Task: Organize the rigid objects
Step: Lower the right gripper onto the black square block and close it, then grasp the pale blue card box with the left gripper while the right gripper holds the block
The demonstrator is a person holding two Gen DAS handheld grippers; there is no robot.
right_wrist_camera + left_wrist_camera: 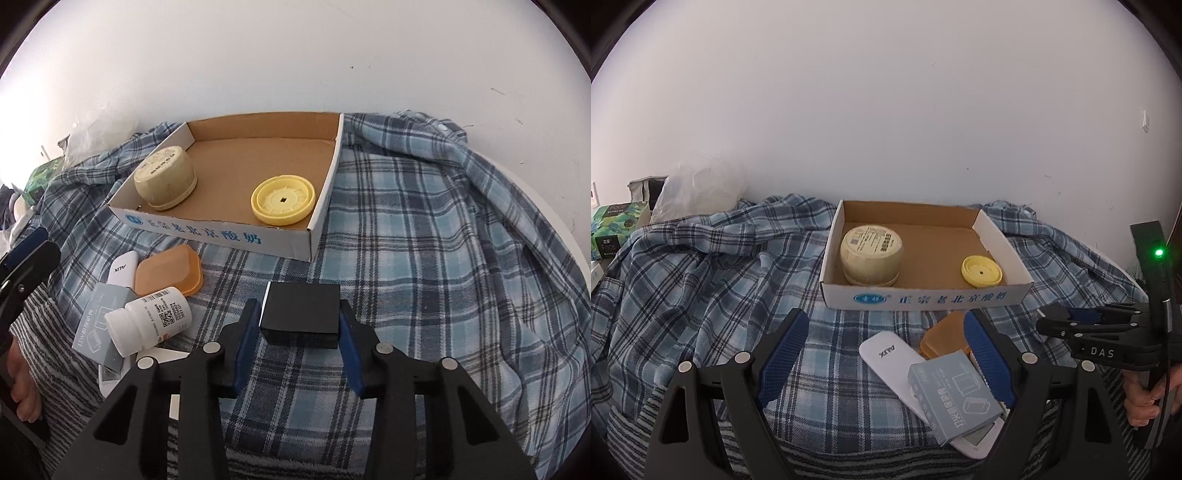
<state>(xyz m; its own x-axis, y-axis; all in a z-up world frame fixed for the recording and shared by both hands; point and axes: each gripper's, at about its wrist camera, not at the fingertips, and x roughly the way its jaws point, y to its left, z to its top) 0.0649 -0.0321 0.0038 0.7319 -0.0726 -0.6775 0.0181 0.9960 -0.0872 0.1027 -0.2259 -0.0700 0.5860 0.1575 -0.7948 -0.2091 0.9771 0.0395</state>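
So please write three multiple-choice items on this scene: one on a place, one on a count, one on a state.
1. Where does the yellow lid lie?
A. in the cardboard box
B. on the plaid cloth
C. on the white bottle

2. How many things lie in the box?
A. one
B. two
C. four

3. What is the right hand-held gripper doing?
A. open, empty
B. shut on the black box
C. shut on the lid

Key: 1 A, it lies on the box floor; 2 B, lid and cream tub; 3 B, both pads press its sides.
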